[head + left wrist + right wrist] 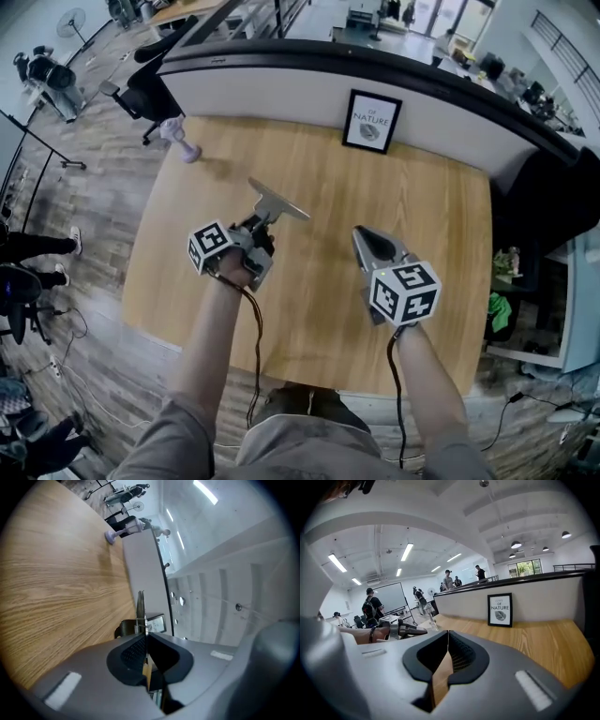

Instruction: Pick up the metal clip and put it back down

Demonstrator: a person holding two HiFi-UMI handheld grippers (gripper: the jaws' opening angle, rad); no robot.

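Observation:
The metal clip (278, 202) is a flat silver spring clip. It sticks out ahead of my left gripper (262, 221), which is shut on its handle end over the wooden table (309, 309). In the left gripper view the clip (140, 609) shows edge-on as a thin blade, with its coil spring just beside the pads. My left gripper (146, 637) is rolled onto its side there. My right gripper (362, 234) hovers to the right of the clip, shut with nothing in it. In its own view the right gripper (447, 634) has its pads pressed together.
A framed "OF NATURE" picture (371, 121) leans against the white partition at the table's back. A small lilac object (184, 141) lies at the far left corner. A black chair (150, 89) stands beyond that corner. People stand in the room behind.

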